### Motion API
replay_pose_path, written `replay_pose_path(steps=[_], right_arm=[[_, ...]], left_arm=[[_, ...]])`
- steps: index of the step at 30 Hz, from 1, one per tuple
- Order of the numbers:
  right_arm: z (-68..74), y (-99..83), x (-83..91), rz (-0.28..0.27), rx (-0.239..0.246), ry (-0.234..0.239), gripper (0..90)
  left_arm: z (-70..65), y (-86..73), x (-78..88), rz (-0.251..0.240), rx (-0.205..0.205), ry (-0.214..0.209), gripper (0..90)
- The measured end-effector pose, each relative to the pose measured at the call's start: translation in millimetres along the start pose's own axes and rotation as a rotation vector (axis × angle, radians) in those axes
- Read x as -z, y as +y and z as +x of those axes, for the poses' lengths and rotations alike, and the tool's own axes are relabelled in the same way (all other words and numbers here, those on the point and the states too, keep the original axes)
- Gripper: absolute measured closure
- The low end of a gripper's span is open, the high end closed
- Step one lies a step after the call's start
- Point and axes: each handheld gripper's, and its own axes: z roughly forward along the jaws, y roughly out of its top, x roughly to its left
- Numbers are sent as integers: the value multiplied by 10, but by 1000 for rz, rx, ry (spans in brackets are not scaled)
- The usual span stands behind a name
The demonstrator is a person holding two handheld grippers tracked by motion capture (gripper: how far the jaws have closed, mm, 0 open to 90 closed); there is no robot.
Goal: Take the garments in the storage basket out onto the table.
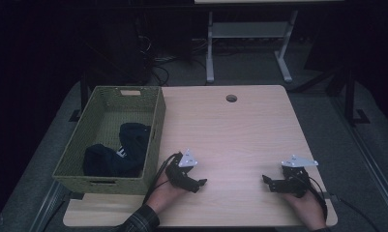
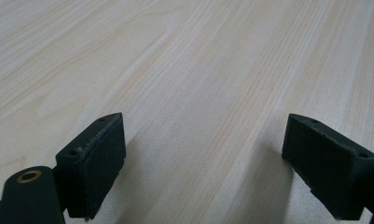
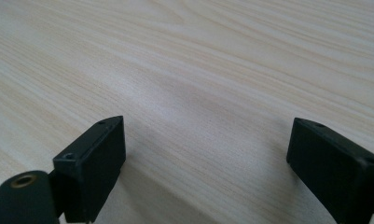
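At the lower middle of the high view, the left gripper rests low on the pale wood-grain surface, held by a hand in a plaid sleeve that enters from the bottom edge. The right gripper sits at the lower right of the same frame, pointing inward toward the other. Both appear parked side by side on the bare board, which reads as a resting stance with nothing in hand.

In the left gripper view the fingers stand spread wide, two blunt black blocks with matte, slightly fuzzy pads and small screw holes on top; between them lies nothing but streaked laminate. The right gripper view gives the same: the fingers are far apart, empty, casting soft shadows on the grain.

The things nearest the work are the dark clothes, a soft, rumpled heap of navy or black fabric with a small white patch. They lie inside the woven basket at the left of the high view, just beside the left gripper. The basket is rectangular, olive-green, with a coarse plaited texture and cut-out handles at its ends; its walls hold the limp cloth together. A round cable hole pierces the board near its upper edge.
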Motion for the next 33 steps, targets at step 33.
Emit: replay_pose_path(steps=[33], right_arm=[[4, 1, -1, 0, 22, 15, 110]], left_arm=[[-99, 209, 172, 52, -19, -10, 139]])
